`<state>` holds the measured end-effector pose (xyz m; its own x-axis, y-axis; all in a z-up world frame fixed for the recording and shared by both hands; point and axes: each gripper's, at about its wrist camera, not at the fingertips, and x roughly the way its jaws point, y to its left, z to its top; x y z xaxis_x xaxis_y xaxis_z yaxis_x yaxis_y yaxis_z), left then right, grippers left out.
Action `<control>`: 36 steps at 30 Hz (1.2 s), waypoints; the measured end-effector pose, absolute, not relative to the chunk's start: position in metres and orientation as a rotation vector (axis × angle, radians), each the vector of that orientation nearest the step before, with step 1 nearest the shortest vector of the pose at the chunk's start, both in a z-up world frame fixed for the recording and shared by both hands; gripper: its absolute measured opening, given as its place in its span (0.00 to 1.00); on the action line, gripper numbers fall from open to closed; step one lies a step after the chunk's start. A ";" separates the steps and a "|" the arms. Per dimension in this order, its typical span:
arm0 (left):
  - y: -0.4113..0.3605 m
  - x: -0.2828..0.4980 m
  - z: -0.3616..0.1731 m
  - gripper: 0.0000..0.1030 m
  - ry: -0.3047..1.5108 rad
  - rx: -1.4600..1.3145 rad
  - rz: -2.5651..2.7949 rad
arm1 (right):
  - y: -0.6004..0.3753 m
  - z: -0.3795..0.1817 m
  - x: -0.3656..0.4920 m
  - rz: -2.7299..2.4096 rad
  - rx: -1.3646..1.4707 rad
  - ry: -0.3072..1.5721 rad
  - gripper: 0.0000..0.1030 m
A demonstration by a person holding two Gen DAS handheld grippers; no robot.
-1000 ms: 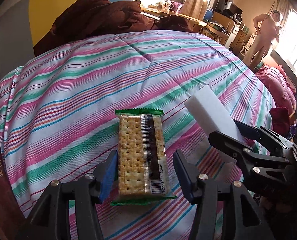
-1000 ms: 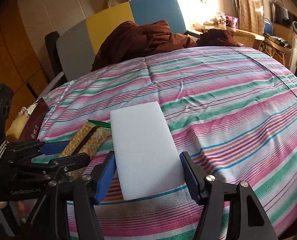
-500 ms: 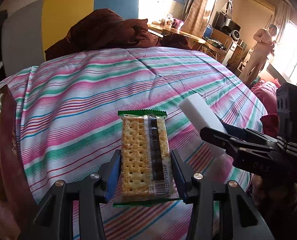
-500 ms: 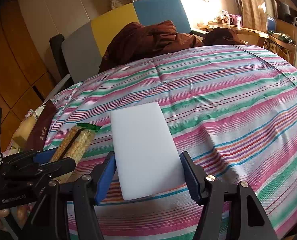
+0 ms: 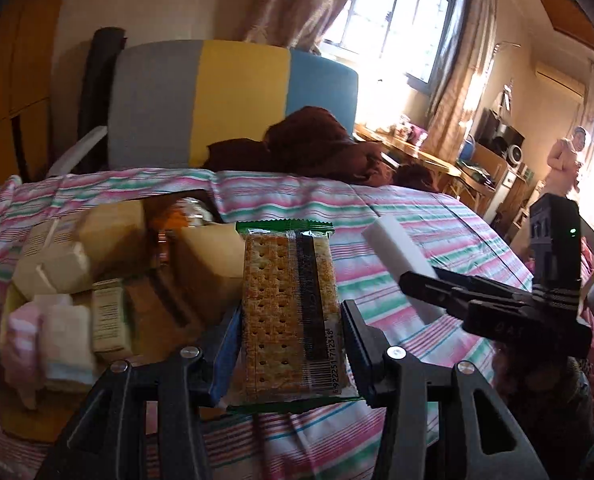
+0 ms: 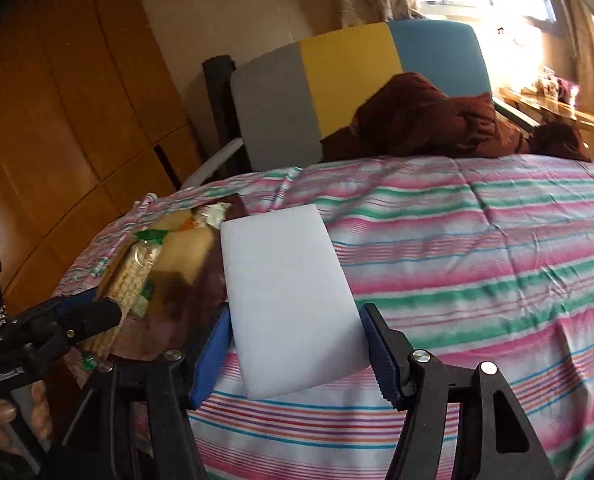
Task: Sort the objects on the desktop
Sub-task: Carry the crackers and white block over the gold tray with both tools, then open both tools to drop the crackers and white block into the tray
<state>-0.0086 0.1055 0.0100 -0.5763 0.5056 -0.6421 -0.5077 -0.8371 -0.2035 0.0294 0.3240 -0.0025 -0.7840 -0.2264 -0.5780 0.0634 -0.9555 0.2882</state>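
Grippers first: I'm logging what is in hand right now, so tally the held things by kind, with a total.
Cracker packs: 1, the cracker pack clamped in the left gripper
White foam blocks: 1, the white foam block clamped in the right gripper
Total: 2 held things
The blurred pile of boxes to the left is not counted.

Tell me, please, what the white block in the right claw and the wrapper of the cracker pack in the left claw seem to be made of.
White block: probably foam or sponge; matte, plain white, no shine or print, soft-looking edges. Cracker pack wrapper: thin glossy plastic film; clear enough to show the crackers, with highlights, a printed barcode and green crimped ends.
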 end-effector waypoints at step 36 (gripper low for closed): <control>-0.030 -0.041 -0.038 0.47 -0.226 -1.083 2.587 | 0.126 -0.035 -0.085 -2.587 1.161 0.028 0.68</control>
